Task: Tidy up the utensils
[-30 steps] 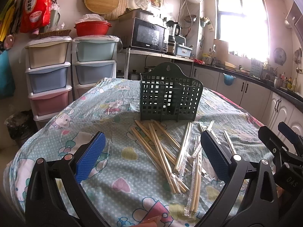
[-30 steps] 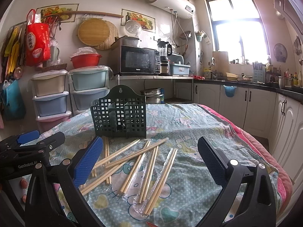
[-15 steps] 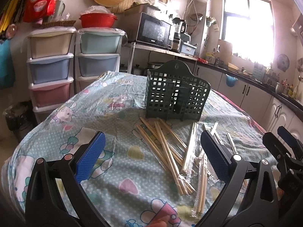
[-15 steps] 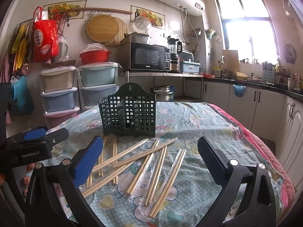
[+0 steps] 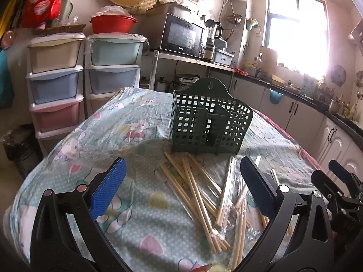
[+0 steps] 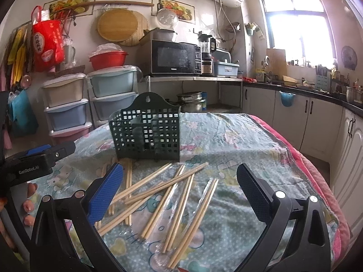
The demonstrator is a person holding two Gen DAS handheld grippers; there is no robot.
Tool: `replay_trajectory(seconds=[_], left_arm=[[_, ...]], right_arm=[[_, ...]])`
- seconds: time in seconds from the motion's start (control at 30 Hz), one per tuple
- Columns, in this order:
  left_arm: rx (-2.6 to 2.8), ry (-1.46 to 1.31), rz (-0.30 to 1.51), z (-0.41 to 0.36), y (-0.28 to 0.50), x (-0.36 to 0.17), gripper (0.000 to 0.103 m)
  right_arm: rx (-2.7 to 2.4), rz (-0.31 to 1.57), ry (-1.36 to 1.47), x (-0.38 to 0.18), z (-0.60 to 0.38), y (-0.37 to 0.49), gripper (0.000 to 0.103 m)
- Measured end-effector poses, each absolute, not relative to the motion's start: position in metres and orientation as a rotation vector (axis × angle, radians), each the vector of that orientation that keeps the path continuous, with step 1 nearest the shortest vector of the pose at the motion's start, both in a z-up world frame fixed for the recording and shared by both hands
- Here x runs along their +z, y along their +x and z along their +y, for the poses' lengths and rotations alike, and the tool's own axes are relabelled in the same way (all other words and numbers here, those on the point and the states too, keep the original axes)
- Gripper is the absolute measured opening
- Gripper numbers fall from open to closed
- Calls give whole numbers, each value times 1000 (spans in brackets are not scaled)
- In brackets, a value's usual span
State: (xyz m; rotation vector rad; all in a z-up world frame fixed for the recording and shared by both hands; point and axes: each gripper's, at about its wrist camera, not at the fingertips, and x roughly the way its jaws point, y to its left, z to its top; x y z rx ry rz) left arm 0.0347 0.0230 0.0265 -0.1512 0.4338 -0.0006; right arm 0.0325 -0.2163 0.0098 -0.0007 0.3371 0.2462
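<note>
A dark green lattice utensil holder (image 5: 209, 122) (image 6: 147, 133) stands upright on the table with its compartments showing nothing inside. In front of it lie several wooden chopsticks (image 5: 195, 190) (image 6: 158, 185), some bare and some in clear plastic sleeves (image 6: 192, 206). My left gripper (image 5: 183, 188) hovers open above the near end of the pile, holding nothing. My right gripper (image 6: 179, 190) is open too, above the sleeved pairs. Each gripper shows at the edge of the other's view: the right gripper's body (image 5: 340, 190) and the left gripper's body (image 6: 36, 161).
The table wears a pale blue cartoon-print cloth (image 5: 109, 149) under clear film. Pastel drawer towers (image 5: 56, 86) stand beyond its far left corner, a microwave (image 6: 175, 56) on a shelf behind. Kitchen cabinets (image 6: 306, 117) line the right side. A hand's fingers (image 6: 28, 195) hold the left gripper.
Both cameras have risen and tilted a little; the holder and chopsticks sit lower and nearer in view. Nothing on the table has moved and both grippers stay open.
</note>
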Motion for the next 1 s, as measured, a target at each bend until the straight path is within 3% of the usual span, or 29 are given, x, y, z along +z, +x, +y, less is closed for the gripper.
replay_trajectory(seconds=[0.43, 0.8, 1.0], left_arm=[[-30, -115, 478, -2, 85, 44, 93], [-84, -68, 569, -9, 133, 42, 93], [-120, -89, 684, 7, 158, 17, 90]], right_arm=[[225, 388, -4, 26, -232, 69, 97], [233, 584, 101, 28, -257, 139, 96], [264, 738, 150, 8, -262, 176, 79]])
